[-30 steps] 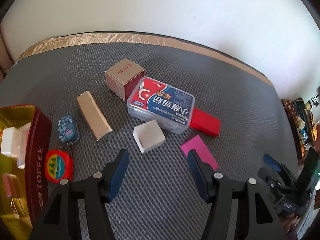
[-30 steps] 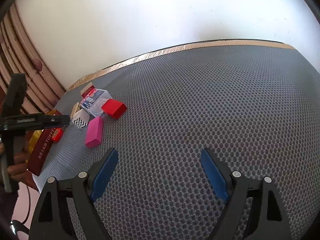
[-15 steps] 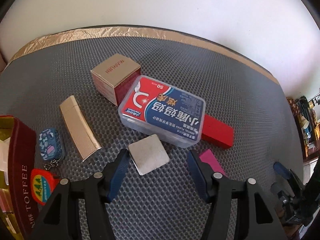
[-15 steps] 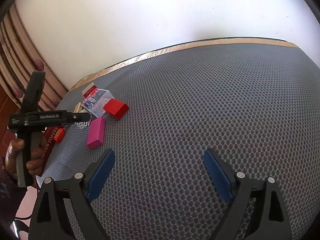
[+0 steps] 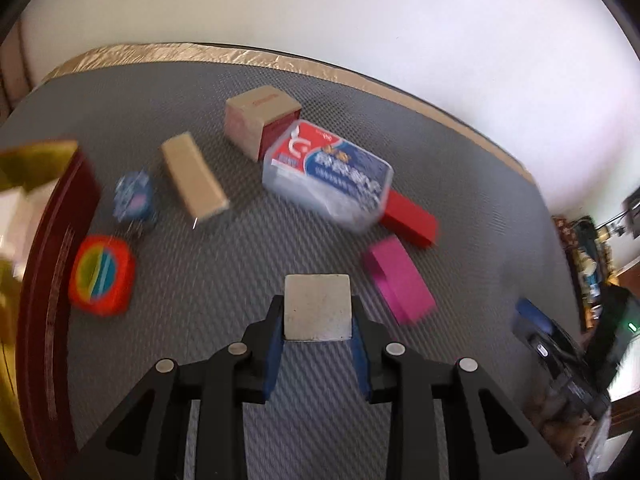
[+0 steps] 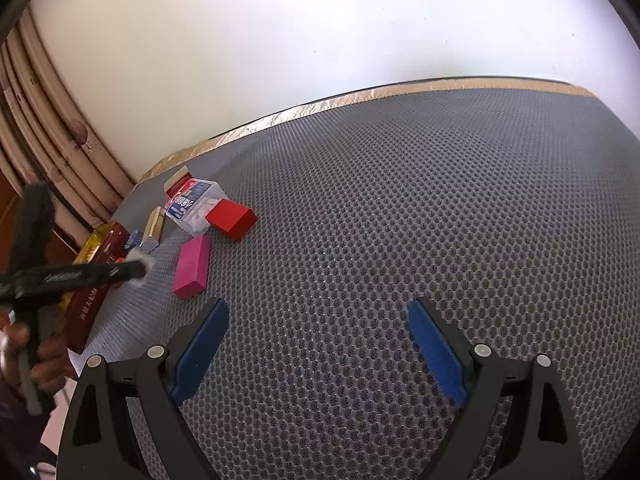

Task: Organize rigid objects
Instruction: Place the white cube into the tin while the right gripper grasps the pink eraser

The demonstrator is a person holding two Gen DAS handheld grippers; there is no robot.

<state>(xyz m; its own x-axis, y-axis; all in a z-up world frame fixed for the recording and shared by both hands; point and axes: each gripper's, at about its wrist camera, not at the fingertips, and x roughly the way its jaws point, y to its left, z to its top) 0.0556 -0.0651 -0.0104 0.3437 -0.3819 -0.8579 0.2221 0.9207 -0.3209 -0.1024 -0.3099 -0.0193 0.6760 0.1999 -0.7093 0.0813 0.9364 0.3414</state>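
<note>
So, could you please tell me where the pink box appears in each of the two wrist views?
Left wrist: pink box lies right of centre, below the red box.
Right wrist: pink box lies left of centre.
Shared landmark: the red box, just beyond it in both.

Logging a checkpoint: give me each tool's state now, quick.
Left tool: has just been closing, now shut on the small white box.
Right tool: open, holding nothing.
</note>
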